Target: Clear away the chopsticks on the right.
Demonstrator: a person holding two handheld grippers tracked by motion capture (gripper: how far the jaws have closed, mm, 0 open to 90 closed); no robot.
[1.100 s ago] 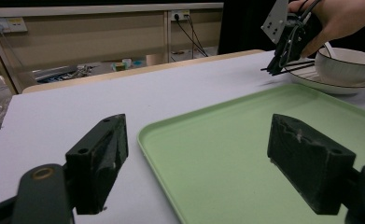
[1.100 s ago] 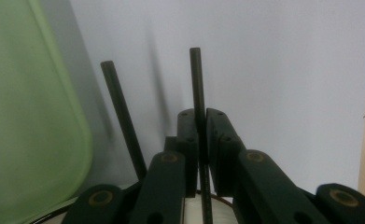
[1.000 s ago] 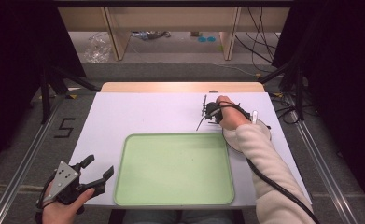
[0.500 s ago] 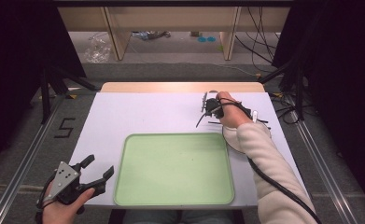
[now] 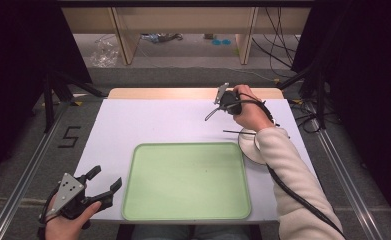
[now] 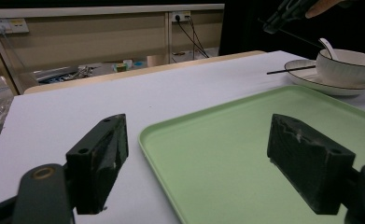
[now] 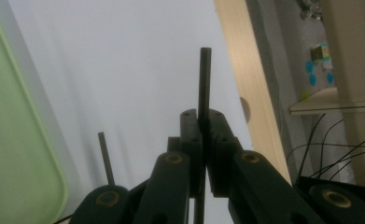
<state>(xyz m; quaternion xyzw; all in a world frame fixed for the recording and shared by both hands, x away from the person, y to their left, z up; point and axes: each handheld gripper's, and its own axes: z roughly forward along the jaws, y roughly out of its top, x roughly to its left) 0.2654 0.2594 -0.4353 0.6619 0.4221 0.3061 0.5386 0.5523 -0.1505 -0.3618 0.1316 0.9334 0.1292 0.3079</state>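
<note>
Chopstick (image 7: 204,79) work is the step in hand, judged from how one dark stick stands clamped in the right gripper while its mate lies on the table. Going from the left: the left gripper (image 5: 100,189) rests low at the near left corner of the white table (image 5: 148,125), its jaws wide apart and holding nothing, with the green tray's (image 5: 183,180) near-left corner just ahead of it in the left gripper view. That tray sits bare in the middle of the table. Farther right, the right gripper (image 5: 218,102) is lifted above the far part of the table, jaws pressed together on the chopstick, which juts out beyond the pads. Just beyond the tray's far right corner lies the second chopstick (image 5: 238,132), its end resting on the rim of a white plate (image 6: 306,74) that carries a white bowl (image 6: 348,65) with a spoon (image 6: 327,45) in it; a sleeve (image 5: 293,180) covers much of the plate from above. The lifting seems done and the carrying is due. Next, the held stick probably wants swinging over the tray and lowering nearly flat before release, so that it does not roll off.
</note>
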